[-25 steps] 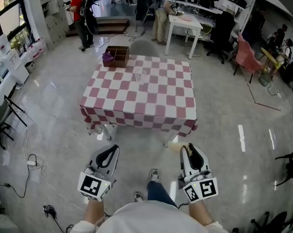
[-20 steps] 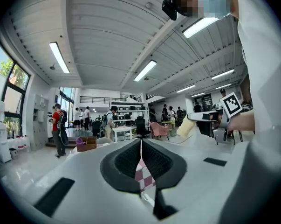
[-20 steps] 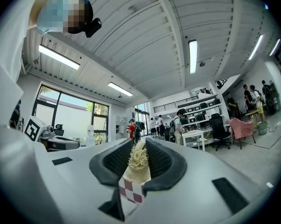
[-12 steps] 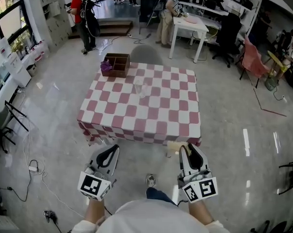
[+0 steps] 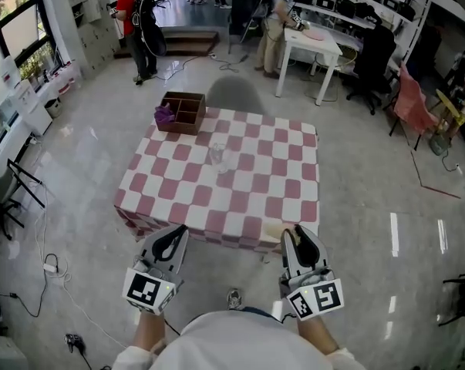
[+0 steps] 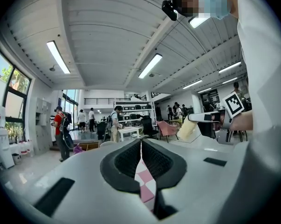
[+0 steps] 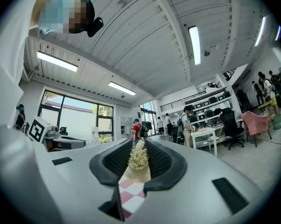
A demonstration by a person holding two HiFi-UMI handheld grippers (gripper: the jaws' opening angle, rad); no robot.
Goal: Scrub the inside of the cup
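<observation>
**Clear cup stands mid-table**

The cup (image 5: 219, 157) is see-through glass, upright on the red-and-white checked table (image 5: 255, 199) at the centre of the head view. Low in the frame, the left gripper (image 5: 173, 236) is clenched and empty. The right gripper (image 5: 300, 236) clamps a pale fibrous scrubber (image 7: 139, 157).

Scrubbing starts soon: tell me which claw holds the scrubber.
The right claw: a pale fibrous scrubber is clamped between its jaws; the left claw is shut empty.
</observation>
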